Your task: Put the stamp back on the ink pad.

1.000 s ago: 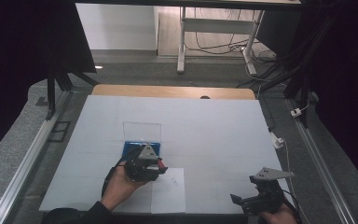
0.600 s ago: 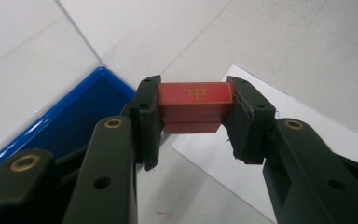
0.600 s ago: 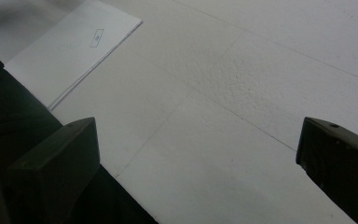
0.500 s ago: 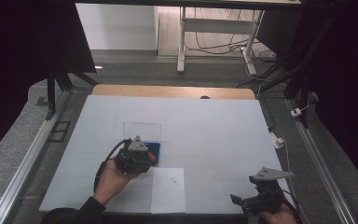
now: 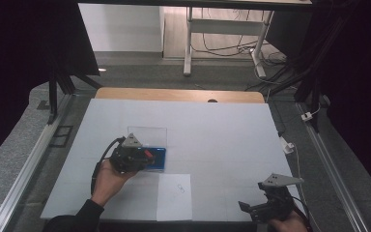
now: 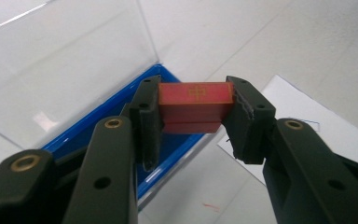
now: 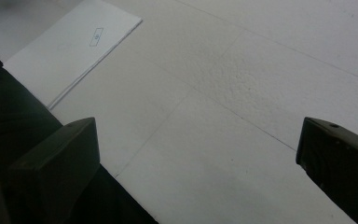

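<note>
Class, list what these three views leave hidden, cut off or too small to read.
- Red block's sides: left gripper view, covered by the left gripper's pads.
- Blue box's inside: high view, hidden by that gripper.
- Mark on the paper: high view, too small.
- Right gripper's jaws: right gripper view, cut off by the frame's edge.

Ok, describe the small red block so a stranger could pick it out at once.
Start at the white table and find the blue tray with the raised clear lid on its left half. Just above that tray, the left gripper clamps the small red rectangular block. It is the lone red thing, with a gold mark on top.
</note>
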